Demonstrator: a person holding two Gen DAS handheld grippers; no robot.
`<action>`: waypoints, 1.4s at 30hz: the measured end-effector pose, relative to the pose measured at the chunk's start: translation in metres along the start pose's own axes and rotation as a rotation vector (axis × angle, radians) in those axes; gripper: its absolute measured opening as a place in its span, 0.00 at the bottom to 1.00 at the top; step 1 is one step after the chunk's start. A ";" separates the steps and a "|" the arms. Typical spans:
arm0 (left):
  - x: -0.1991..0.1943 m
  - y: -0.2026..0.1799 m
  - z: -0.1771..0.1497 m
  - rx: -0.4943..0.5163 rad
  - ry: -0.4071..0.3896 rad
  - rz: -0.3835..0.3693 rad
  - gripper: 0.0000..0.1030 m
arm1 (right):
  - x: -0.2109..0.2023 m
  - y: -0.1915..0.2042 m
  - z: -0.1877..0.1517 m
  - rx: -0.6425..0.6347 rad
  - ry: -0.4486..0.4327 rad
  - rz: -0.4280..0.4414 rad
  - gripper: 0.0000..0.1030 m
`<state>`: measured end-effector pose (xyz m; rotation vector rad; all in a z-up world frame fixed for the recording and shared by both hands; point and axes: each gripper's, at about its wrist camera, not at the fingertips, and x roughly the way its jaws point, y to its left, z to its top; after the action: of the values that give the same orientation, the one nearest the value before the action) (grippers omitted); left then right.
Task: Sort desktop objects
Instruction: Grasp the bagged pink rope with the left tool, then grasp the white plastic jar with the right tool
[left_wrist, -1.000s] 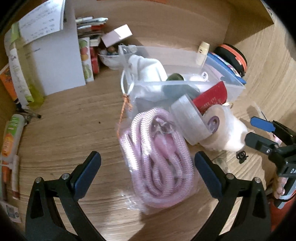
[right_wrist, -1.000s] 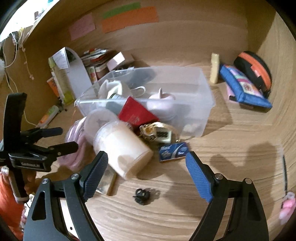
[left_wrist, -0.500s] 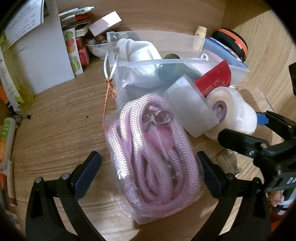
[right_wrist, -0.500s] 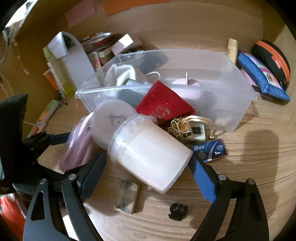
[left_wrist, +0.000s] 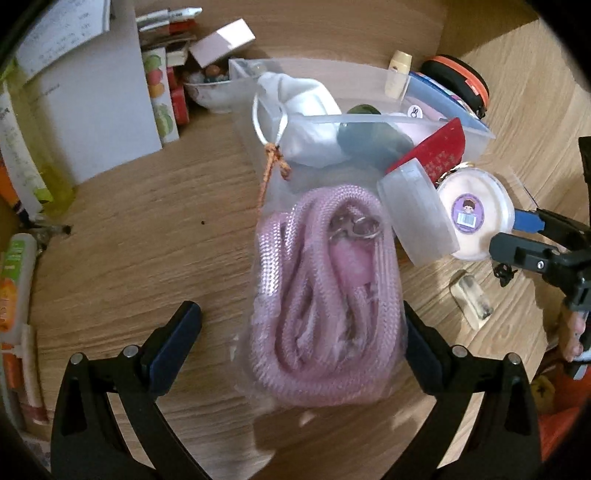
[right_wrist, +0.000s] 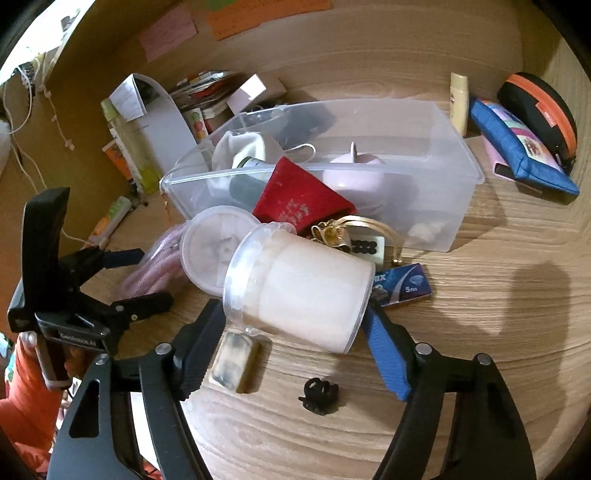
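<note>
A pink rope coiled in a clear bag (left_wrist: 325, 314) lies on the wooden desk between the fingers of my left gripper (left_wrist: 297, 314), which is open; its right finger touches the bag's edge. A clear jar with white filling (right_wrist: 299, 291) lies on its side beside its loose lid (right_wrist: 214, 254). My right gripper (right_wrist: 293, 314) is closing on the jar, a pad against each side. In the left wrist view the jar's base (left_wrist: 476, 218) shows between the right gripper (left_wrist: 508, 232) fingers. The left gripper (right_wrist: 155, 277) appears at the left of the right wrist view.
A clear plastic bin (right_wrist: 461, 206) behind holds a white cloth, a pink round thing and a red pouch (right_wrist: 299, 203). Near the jar lie a small clear block (right_wrist: 232, 365), a black clip (right_wrist: 319, 397) and a blue packet (right_wrist: 402, 286). A blue pouch (right_wrist: 517, 147) and books stand further back.
The right gripper came forward around the jar and its jaws narrowed onto it. The left gripper shifted over the rope bag, its jaws staying wide.
</note>
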<state>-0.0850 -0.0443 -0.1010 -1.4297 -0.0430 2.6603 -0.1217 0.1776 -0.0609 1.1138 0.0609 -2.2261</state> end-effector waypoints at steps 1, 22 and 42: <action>0.003 -0.004 0.003 0.010 0.004 0.016 0.99 | 0.001 0.001 0.001 0.002 0.002 -0.005 0.70; -0.032 -0.011 -0.007 0.013 -0.130 0.001 0.55 | -0.023 -0.010 0.001 0.057 -0.112 -0.006 0.63; -0.087 -0.031 0.019 -0.015 -0.333 -0.033 0.55 | -0.072 -0.019 0.022 0.052 -0.226 0.014 0.63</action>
<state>-0.0503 -0.0237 -0.0165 -0.9647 -0.1150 2.8434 -0.1163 0.2236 0.0015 0.8803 -0.1001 -2.3377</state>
